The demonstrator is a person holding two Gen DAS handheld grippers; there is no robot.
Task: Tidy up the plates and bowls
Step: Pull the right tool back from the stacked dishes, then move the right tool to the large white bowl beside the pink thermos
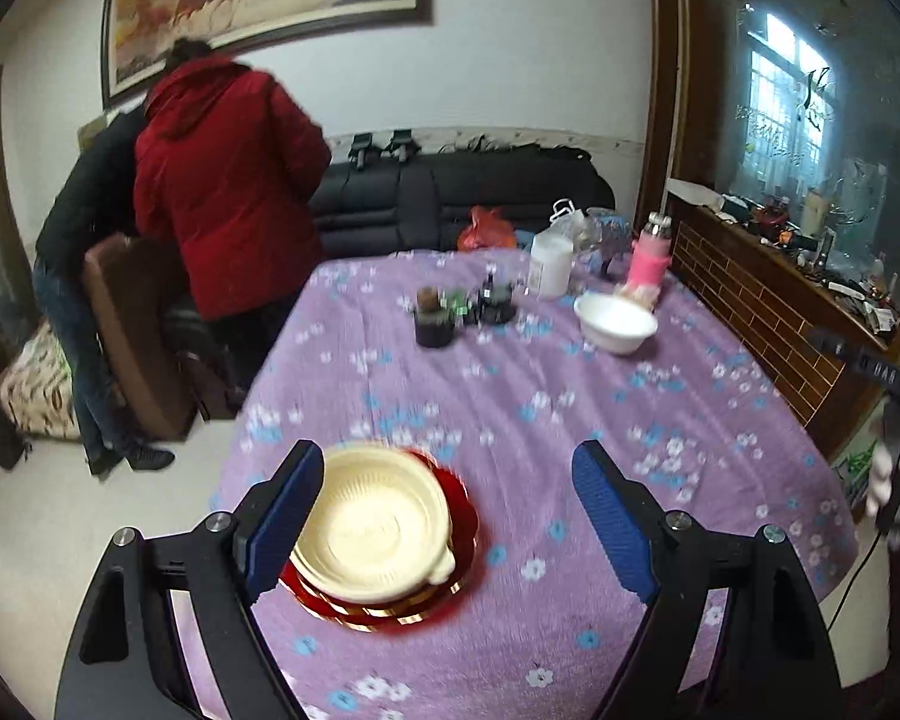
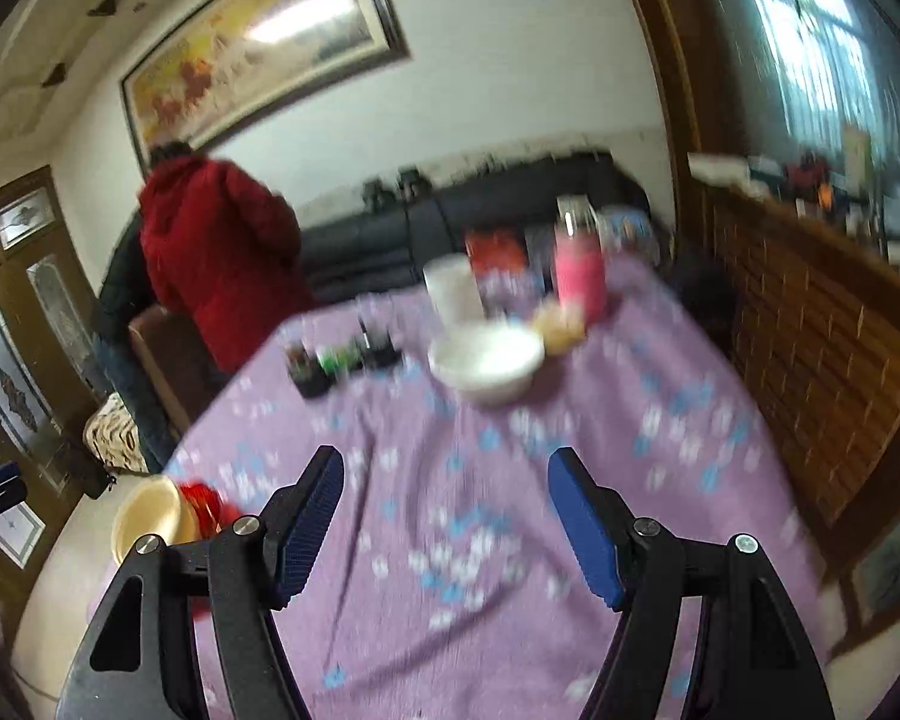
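A cream bowl [image 1: 378, 525] sits on a stack of red plates with gold rims [image 1: 450, 588] on the purple flowered tablecloth [image 1: 510, 420], near the table's front left. My left gripper [image 1: 450, 516] is open above it; its left finger is beside the bowl's left rim. A white bowl [image 1: 615, 315] stands at the far right of the table. In the right wrist view my right gripper [image 2: 444, 516] is open and empty over the cloth, with the white bowl [image 2: 486, 363] ahead and the cream bowl [image 2: 147, 519] and red plates [image 2: 207, 504] at the lower left.
Small dark pots [image 1: 435, 318], a white jar [image 1: 551, 267], a pink bottle [image 1: 651, 261] and bags stand at the table's far end. A person in a red coat [image 1: 222, 192] bends by a brown chair [image 1: 138, 330] at left. A wooden counter [image 1: 780, 312] runs along the right.
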